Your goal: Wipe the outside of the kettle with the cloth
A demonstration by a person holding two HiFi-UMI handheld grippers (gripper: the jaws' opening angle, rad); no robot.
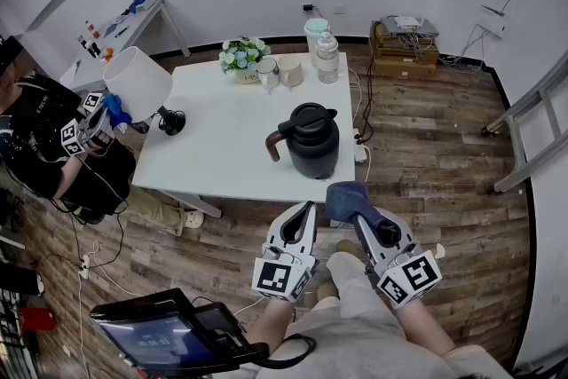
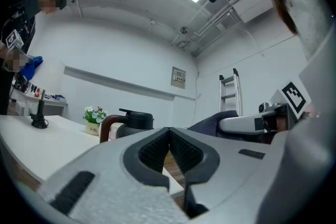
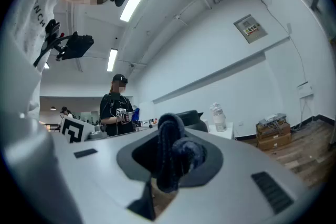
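Jaws of the right hand-held gripper (image 1: 358, 217) pinch a bunched dark blue cloth (image 1: 346, 198), held in the air just off the near edge of the white bench (image 1: 213, 138). Beside it, the left hand-held gripper (image 1: 307, 210) has its jaws pressed together with nothing between them, also short of the bench. The black kettle (image 1: 311, 142), brown handle to its left, stands upright near that front edge, apart from both. Farther back sit a flower pot (image 1: 244, 58), cups (image 1: 290, 71) and a clear bottle (image 1: 327, 58). A white lamp (image 1: 138, 82) stands at the left end.
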